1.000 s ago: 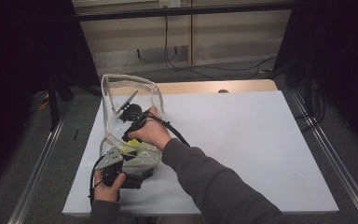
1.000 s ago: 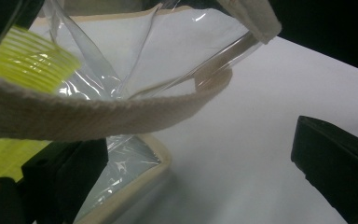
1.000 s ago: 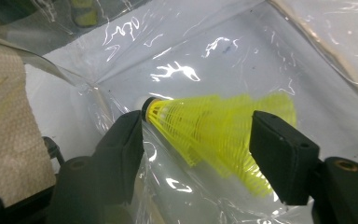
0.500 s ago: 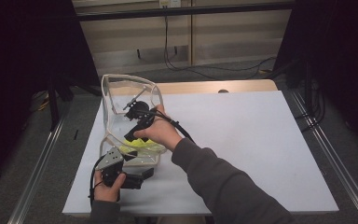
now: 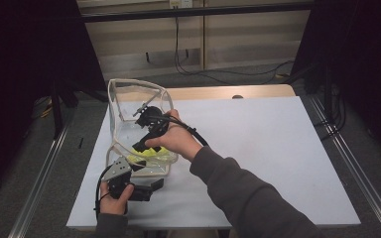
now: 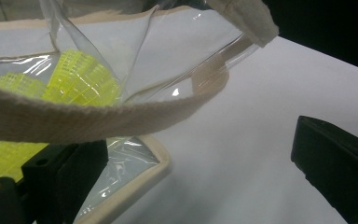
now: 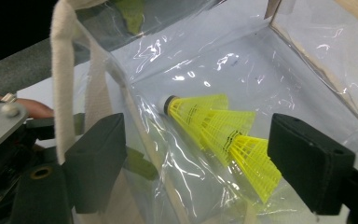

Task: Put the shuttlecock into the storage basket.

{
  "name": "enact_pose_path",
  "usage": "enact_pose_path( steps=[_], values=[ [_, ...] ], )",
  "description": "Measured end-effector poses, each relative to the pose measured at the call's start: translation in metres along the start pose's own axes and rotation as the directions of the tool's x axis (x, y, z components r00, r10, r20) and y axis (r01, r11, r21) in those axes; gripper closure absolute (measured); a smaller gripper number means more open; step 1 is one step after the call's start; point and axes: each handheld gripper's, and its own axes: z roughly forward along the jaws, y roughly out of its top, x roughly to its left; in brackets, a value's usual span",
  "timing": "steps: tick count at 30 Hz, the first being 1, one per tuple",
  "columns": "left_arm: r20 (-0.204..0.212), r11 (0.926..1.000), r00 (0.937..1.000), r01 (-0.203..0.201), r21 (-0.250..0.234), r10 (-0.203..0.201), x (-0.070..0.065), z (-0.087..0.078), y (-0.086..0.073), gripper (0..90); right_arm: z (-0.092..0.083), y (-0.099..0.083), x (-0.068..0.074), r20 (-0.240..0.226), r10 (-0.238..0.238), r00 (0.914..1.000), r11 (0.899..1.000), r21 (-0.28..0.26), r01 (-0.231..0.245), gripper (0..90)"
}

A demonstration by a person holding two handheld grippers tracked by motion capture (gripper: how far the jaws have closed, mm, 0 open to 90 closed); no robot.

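1. Nearest to me, my left gripper [image 5: 154, 186] rests low on the white bench [image 5: 278, 148] at the front edge of the clear plastic bag with cream cloth trim [image 5: 129, 106]. Its fingers [image 6: 335, 163] stand wide; one sits under the bag's corner, and the cream strap [image 6: 98, 119] crosses above them without being pinched.
2. Farther in, my right gripper [image 5: 140, 146] reaches into the bag's open mouth. Its fingers [image 7: 98, 154] have just been opening and stand wide, gripping nothing.
3. Inside the bag lie the yellow plastic shuttlecocks [image 7: 223, 135], nested in a stack, white cork pointing away.
4. The high view gives the whole upright bag; the right gripper view alone gives the stack's nesting.
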Motion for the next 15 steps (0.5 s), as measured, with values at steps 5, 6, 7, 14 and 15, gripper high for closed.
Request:
enact_pose_path(
  steps=[5,6,7,14,15],
  values=[
    [-0.001,1.0,1.0,0.001,0.003,-0.001,0.0,0.0,0.0,3.8,-0.01,-0.003,-0.001,-0.005,-0.002,1.0,1.0,-0.012,0.002,18.0],
    [-0.001,1.0,1.0,0.0,0.003,0.0,0.0,0.0,0.0,3.8,-0.012,-0.004,-0.002,-0.008,-0.002,1.0,1.0,-0.017,0.002,17.7],
    [-0.001,1.0,1.0,0.001,0.003,-0.001,0.0,0.0,0.0,3.8,-0.014,-0.004,-0.003,-0.009,-0.001,1.0,1.0,-0.02,0.001,17.3],
    [-0.02,1.0,0.9998,0.004,0.004,-0.004,-0.001,0.0,-0.001,3.8,-0.025,-0.009,-0.006,-0.021,-0.002,0.9998,0.999,-0.035,0.001,15.8],
    [-0.021,1.0,0.9998,0.004,0.004,-0.004,-0.001,0.0,-0.001,3.8,-0.027,-0.01,-0.006,-0.023,-0.002,0.9997,0.999,-0.037,0.001,15.7]
  ],
)
